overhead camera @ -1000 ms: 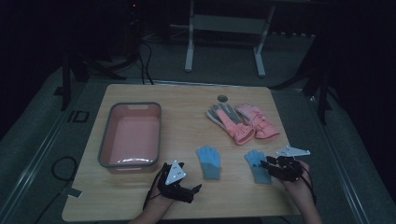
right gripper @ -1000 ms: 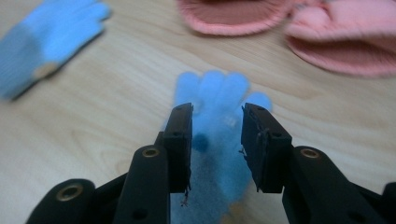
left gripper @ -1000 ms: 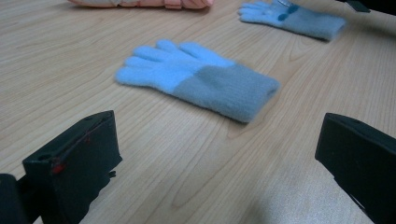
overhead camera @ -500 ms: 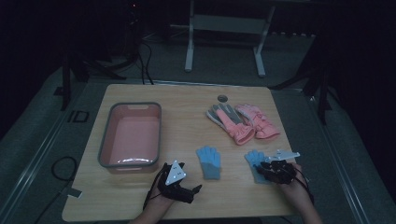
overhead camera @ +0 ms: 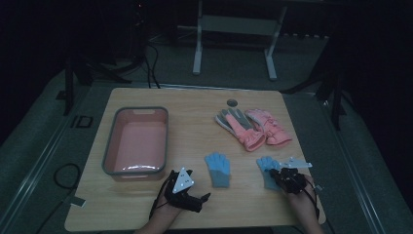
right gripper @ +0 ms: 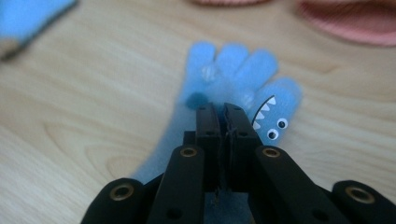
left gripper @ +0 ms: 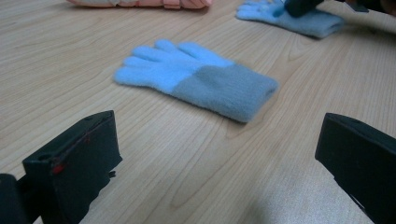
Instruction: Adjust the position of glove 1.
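Right gripper (right gripper: pixel 223 108) clenched on blue glove (right gripper: pixel 233 74).
Jaws just closed, pinching glove fabric near the palm, flat on table (overhead camera: pixel 195 122). Left gripper (overhead camera: pixel 187 192) released, jaws wide, facing second blue glove (left gripper: pixel 196 77); pink gloves (overhead camera: pixel 253 126) beyond.

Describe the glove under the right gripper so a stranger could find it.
On the wooden table, look near the front right corner. Of two blue gloves, it is the right-hand blue glove, pinched by the right gripper; unlike the plain blue glove, one finger bears a toothy face.
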`<control>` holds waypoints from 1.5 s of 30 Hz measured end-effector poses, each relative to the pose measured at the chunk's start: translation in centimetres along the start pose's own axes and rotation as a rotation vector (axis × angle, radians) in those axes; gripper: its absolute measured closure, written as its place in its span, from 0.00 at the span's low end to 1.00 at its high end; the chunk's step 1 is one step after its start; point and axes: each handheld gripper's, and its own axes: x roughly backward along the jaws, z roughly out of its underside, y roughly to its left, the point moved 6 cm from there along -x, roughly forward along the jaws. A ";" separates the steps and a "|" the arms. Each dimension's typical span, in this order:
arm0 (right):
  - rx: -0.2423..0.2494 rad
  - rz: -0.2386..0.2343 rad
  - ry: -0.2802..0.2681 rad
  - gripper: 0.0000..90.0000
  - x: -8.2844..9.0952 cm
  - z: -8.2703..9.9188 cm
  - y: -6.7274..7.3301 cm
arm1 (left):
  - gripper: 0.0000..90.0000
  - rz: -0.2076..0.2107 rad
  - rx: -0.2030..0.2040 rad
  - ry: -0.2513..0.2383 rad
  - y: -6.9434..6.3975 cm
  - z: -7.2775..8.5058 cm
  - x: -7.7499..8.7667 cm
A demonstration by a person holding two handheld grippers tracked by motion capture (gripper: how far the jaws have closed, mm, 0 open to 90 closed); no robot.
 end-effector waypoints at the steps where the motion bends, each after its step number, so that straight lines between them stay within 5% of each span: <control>1: -0.012 0.006 -0.008 0.96 0.3 -0.4 0.0 | 0.00 0.000 -0.001 0.000 0.0 0.0 0.0; 10: -0.031 0.019 -0.085 0.96 3.3 -5.8 1.7 | 0.00 -0.001 -0.002 -0.001 0.0 0.0 0.0; 23: 0.024 -0.063 -0.147 0.96 4.4 -10.3 6.0 | 0.00 -0.002 -0.007 -0.002 0.0 0.0 0.0; 32: 0.086 -0.161 -0.136 0.96 2.5 -11.6 11.9 | 0.00 -0.003 -0.008 -0.004 -0.1 0.0 0.0; 39: 0.063 -0.217 -0.117 0.96 0.5 -11.6 14.5 | 0.00 -0.004 -0.009 -0.006 -0.1 0.0 0.0; 45: 0.070 -0.223 -0.072 0.96 -1.2 -10.8 15.2 | 0.00 -0.002 -0.017 -0.005 -0.1 0.0 0.1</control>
